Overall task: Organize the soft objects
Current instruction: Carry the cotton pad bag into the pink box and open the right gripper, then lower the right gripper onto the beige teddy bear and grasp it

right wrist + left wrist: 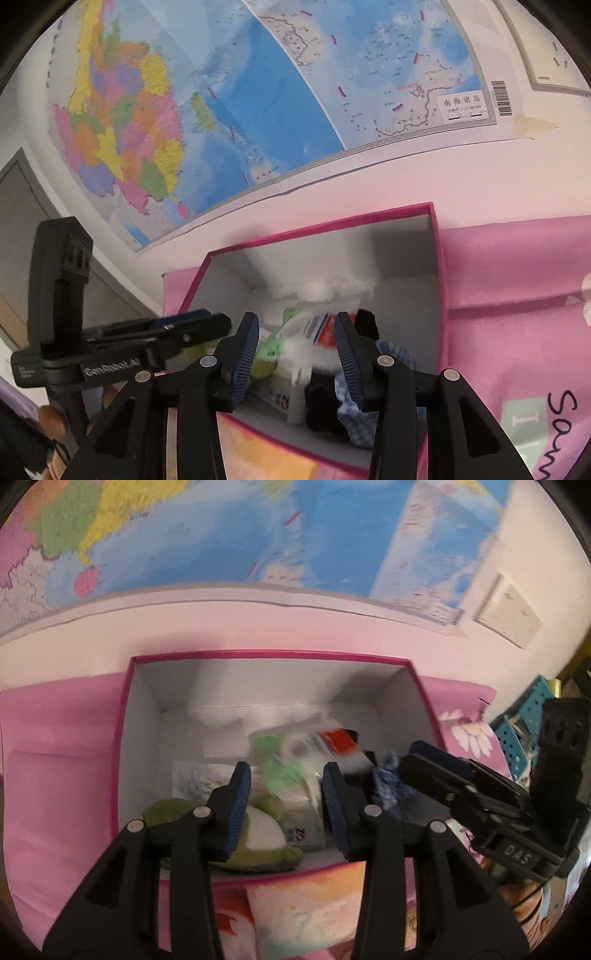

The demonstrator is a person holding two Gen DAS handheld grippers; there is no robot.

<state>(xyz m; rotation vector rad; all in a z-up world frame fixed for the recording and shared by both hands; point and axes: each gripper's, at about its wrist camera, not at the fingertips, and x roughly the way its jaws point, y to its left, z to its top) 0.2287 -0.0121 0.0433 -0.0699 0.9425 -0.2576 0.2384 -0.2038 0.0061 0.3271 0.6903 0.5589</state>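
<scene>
Both grippers hang over the open pink-rimmed box [417,686], no item between either pair of pads. Left gripper [284,805]: jaws parted, empty, above a green and white plush toy [258,830] at the box's 6 o'clock wall. Right gripper [295,354]: jaws parted, empty; in the left wrist view it enters from 3 o'clock. Inside the box, clustered near centre: a clear packet with green contents [277,760], a white tissue pack [303,812], a blue checked cloth [395,354] and a black fabric item [321,406] toward the 3 o'clock wall. Box sits on pink bedding [509,295]. A wall map [258,92] hangs at 12 o'clock.
</scene>
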